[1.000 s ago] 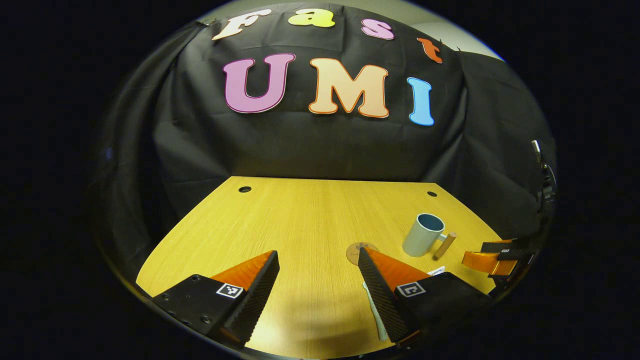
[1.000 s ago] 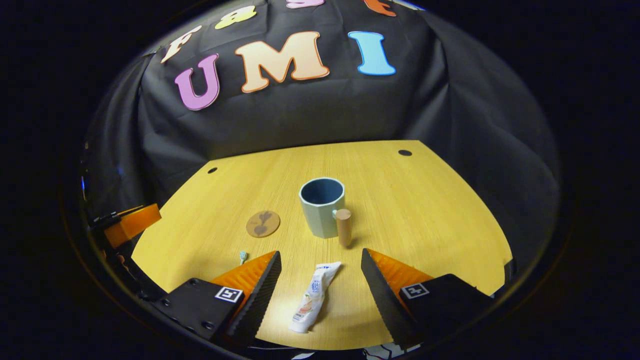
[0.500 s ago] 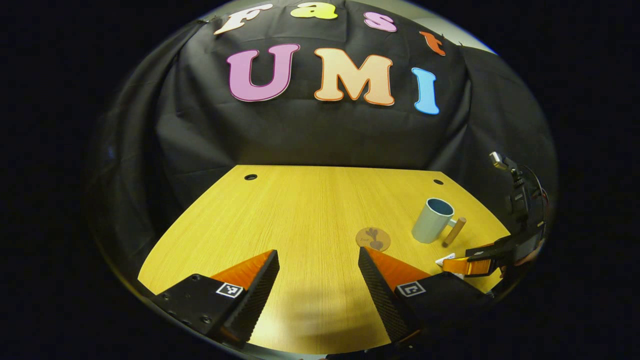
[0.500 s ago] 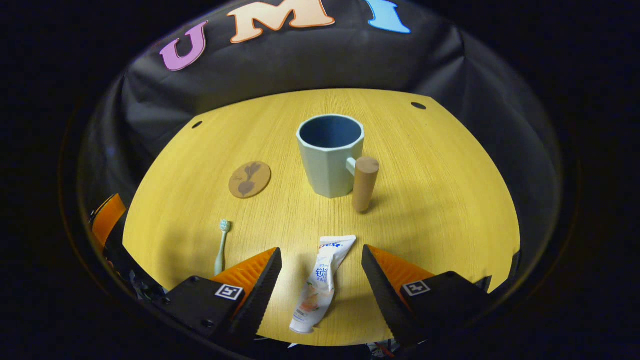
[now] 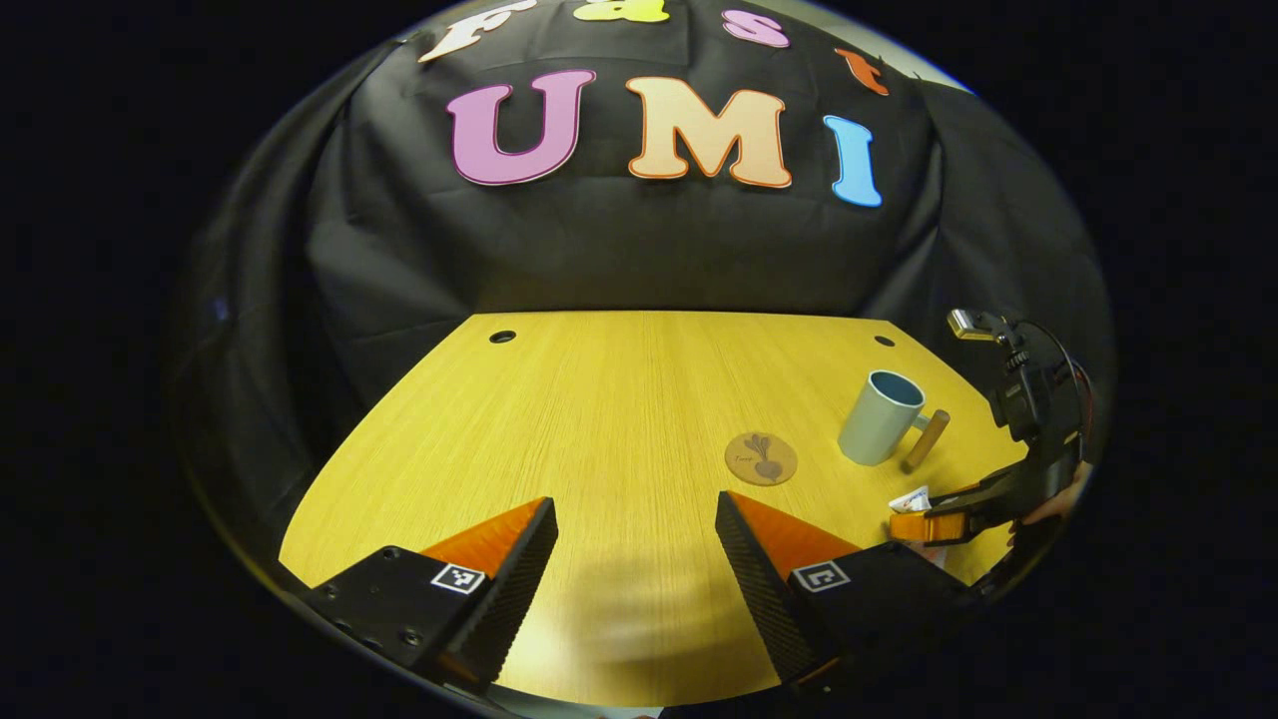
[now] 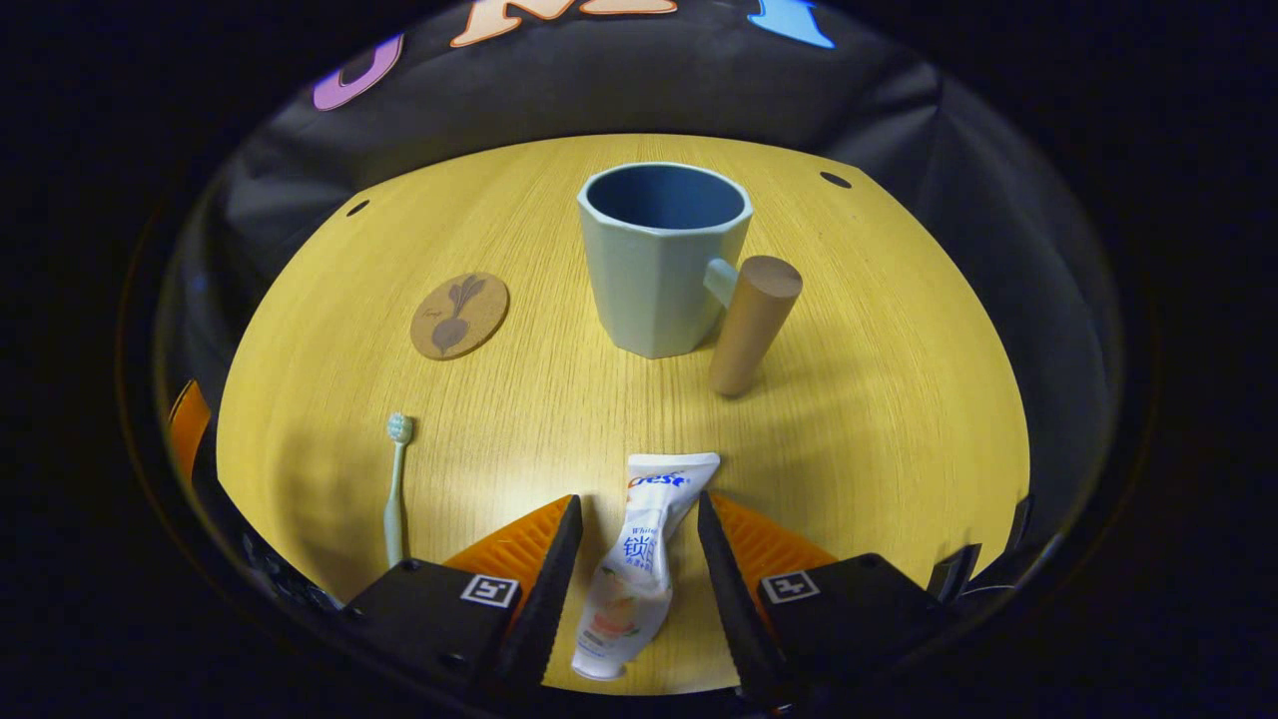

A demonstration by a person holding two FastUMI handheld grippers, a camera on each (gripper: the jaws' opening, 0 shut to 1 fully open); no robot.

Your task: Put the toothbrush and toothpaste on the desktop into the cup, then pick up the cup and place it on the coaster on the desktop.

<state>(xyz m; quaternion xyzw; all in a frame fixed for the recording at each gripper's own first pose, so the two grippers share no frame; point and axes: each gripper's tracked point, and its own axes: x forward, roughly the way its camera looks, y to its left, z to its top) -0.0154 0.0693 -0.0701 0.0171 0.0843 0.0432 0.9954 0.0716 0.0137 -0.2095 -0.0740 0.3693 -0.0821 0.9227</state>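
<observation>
In the right gripper view the white toothpaste tube point(image 6: 639, 559) lies on the desktop between the fingers of my right gripper point(image 6: 636, 499), which has narrowed around it and is still open, with slim gaps at the sides. A pale green toothbrush point(image 6: 395, 489) lies to its left. Beyond stand the pale blue cup point(image 6: 659, 270), with its wooden handle point(image 6: 751, 325), and the round coaster point(image 6: 459, 316). My left gripper point(image 5: 634, 504) hangs open over bare desktop. The left gripper view has the coaster point(image 5: 761, 458) and cup point(image 5: 881, 417) ahead to the right.
The wooden desktop point(image 5: 599, 399) has two small cable holes near its far edge and ends at the black cloth wall. In the left gripper view the right gripper point(image 5: 939, 524), with a hand on it, sits low at the table's right edge.
My right gripper has moved down and forward over the toothpaste, and its fingers have narrowed around the tube. The left gripper has drawn back and tilted a little, so the coaster is now uncovered.
</observation>
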